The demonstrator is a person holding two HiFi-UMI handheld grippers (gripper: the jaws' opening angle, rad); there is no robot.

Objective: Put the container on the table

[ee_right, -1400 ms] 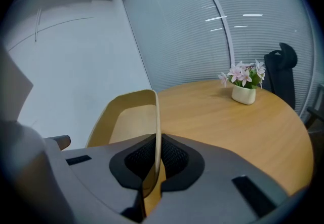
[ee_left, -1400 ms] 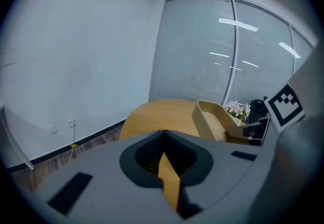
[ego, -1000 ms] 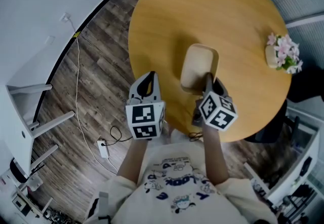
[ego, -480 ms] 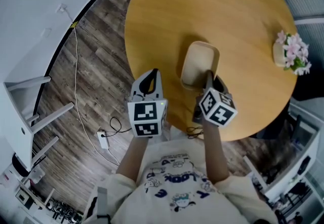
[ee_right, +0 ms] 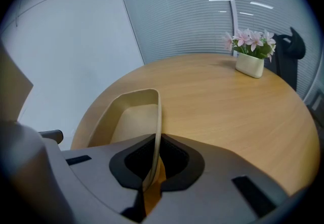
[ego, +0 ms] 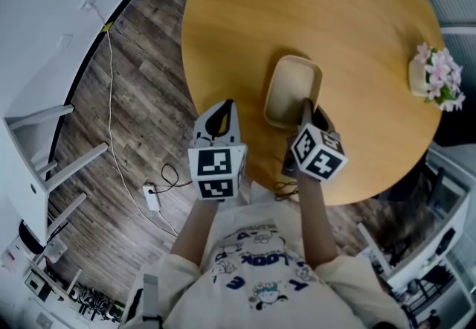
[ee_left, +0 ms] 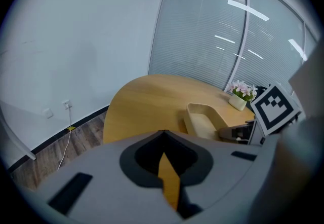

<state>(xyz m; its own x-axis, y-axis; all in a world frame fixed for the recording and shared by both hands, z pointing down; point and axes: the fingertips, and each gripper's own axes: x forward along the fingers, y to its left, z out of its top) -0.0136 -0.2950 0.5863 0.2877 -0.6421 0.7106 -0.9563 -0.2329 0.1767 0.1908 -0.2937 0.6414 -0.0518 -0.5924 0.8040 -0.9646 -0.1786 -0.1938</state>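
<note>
The container [ego: 292, 91] is a thin-walled beige tub, oblong with rounded corners, matte and empty. Judge it light and fairly stiff, though the rim may flex. Your right gripper [ego: 306, 110] pinches its near wall, one jaw inside and one outside, so the tub reaches straight ahead of the jaws over the table [ego: 357, 30]. I can't tell whether its base touches. An edge grip may let it pivot, so lower it level. The wood top looks smooth and hard. Your left gripper [ego: 222, 113], just beside, has its jaws pressed together on nothing. A flower pot [ego: 433, 80] stands well ahead, to the right.
</note>
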